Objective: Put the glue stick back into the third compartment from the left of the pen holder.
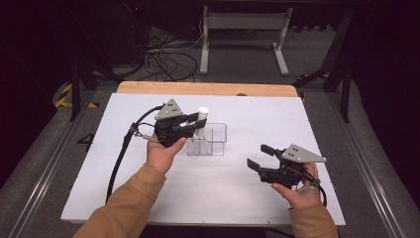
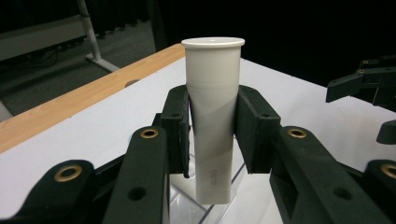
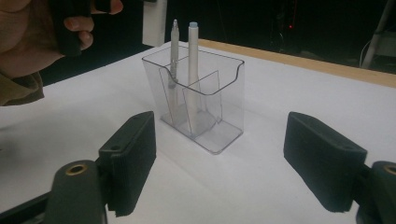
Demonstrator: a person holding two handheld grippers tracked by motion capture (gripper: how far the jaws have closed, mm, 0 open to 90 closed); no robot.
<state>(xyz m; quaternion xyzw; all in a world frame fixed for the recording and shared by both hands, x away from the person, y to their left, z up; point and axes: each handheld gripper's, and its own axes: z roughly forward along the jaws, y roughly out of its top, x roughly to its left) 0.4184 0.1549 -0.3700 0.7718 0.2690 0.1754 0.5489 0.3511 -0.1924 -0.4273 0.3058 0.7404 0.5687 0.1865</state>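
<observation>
While the white table surface (image 1: 208,188) carries the whole work area, I read the job as loading writing items into the clear plastic organiser (image 1: 210,140) standing near its centre.

1. Organiser. In the right gripper view it is a transparent compartmented holder (image 3: 219,93), upright, with two pens already standing in its rear compartments: a grey pen (image 3: 174,51) and, just beside it, a white pen with a pale blue tip (image 3: 193,60). The front compartment looks unoccupied. I judge these two placements as done.

2. Left gripper (image 1: 190,124). I have it at the organiser's left side, and its jaws are clamped on a white cylindrical tube with a flared rim (image 2: 214,116). In the left gripper view the tube stands upright between both pads, its lower end sitting just above or inside the clear wall of the organiser; I cannot tell whether it already touches the floor of a compartment. Faint lettering shows near its base, too small to read.

3. Right gripper (image 1: 261,156). I hold it well apart from the organiser, to its right and nearer to me, jaws spread and holding nothing.

4. Remaining work, by my estimate: lower the tube fully into its compartment, release the left jaws, and withdraw without tipping the light organiser.
</observation>
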